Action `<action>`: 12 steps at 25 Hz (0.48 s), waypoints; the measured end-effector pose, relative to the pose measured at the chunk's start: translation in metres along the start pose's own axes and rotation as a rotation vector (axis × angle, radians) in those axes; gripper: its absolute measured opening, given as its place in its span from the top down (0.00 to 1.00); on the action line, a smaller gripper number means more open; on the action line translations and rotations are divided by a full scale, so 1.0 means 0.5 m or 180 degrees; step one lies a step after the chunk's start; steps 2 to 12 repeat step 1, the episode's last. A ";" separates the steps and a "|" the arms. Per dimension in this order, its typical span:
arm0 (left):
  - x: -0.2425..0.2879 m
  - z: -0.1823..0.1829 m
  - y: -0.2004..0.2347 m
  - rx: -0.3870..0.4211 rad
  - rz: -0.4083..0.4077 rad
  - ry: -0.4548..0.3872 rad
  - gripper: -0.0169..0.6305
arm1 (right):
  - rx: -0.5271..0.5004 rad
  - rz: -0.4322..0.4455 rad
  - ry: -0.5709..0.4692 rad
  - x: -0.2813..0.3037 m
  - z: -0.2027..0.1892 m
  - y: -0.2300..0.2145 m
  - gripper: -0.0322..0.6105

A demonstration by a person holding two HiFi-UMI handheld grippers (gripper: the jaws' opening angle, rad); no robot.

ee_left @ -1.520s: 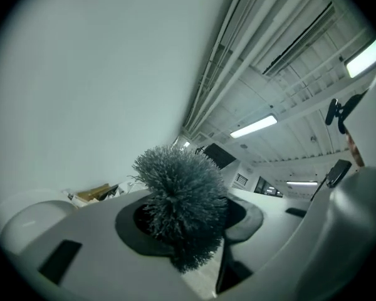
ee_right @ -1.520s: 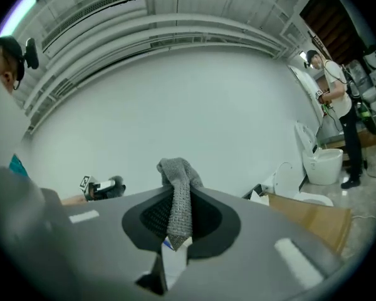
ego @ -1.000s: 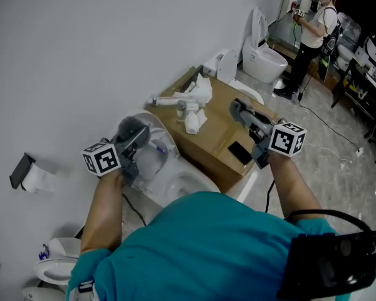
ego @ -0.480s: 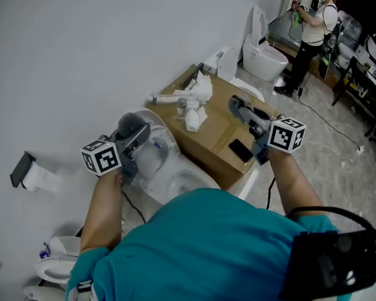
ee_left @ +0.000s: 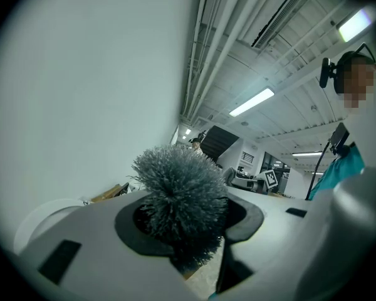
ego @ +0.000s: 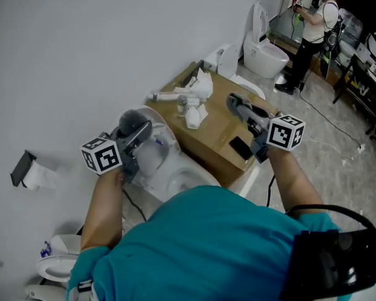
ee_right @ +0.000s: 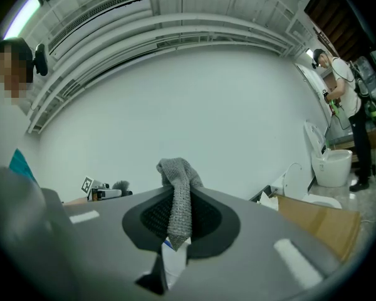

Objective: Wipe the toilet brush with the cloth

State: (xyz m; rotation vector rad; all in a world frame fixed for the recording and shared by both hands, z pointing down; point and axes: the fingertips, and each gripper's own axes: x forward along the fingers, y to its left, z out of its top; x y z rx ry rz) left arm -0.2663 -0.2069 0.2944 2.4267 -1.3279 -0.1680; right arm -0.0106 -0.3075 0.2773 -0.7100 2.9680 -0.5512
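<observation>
1. The left tongs (ego: 138, 132) are held level over a white ceramic toilet (ego: 175, 179), next to the plain white wall (ego: 81, 55).
2. Their jaws stand partly apart and are clamped on the grey bristle-headed toilet brush (ee_left: 182, 193). The round bristle head fills the gap between them and sticks out past the tips (ego: 130, 119).
3. The right tongs (ego: 237, 103) are held level above the brown cardboard worktop (ego: 216, 158), well apart from the left tongs.
4. Their jaws are almost together, pinching a grey knitted cloth (ee_right: 178, 199). A narrow strip of it runs between the pads, and a bunched end rises above the tips.
5. The cloth and the toilet brush do not touch.
6. A heap of crumpled white tissue (ego: 200, 88) and a flat black phone (ego: 240, 148) lie on the worktop.
7. A second white toilet (ego: 263, 54) stands farther along the wall, with a person in a white top (ego: 313, 27) beside it.
</observation>
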 end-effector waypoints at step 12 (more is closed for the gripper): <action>0.001 0.001 -0.003 0.0002 -0.0005 0.0000 0.68 | -0.0011 0.0007 0.0005 0.000 0.001 0.002 0.92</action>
